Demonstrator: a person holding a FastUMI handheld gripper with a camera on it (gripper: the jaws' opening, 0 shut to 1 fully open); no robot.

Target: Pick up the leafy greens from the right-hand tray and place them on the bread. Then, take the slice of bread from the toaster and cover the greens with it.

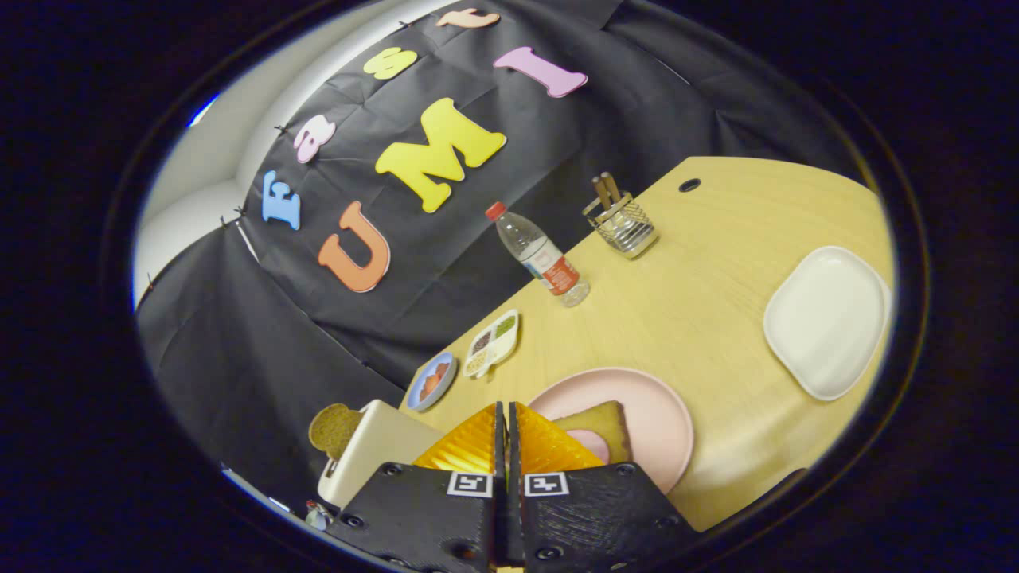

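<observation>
Hiding part of the bread (pixel 599 426), the tool (pixel 506 422) sits closed.

Wooden table (pixel 700 318); pink plate (pixel 661 414); white tray (pixel 828 318); bottle (pixel 541 259); toaster (pixel 374 454).

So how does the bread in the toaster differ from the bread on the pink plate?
The toaster bread is darker brown and stands on edge in the white toaster; the plate bread is lighter, lies flat on the pink plate with a pink slice on it. Both sit just beyond the shut gripper. Both are single slices.
</observation>
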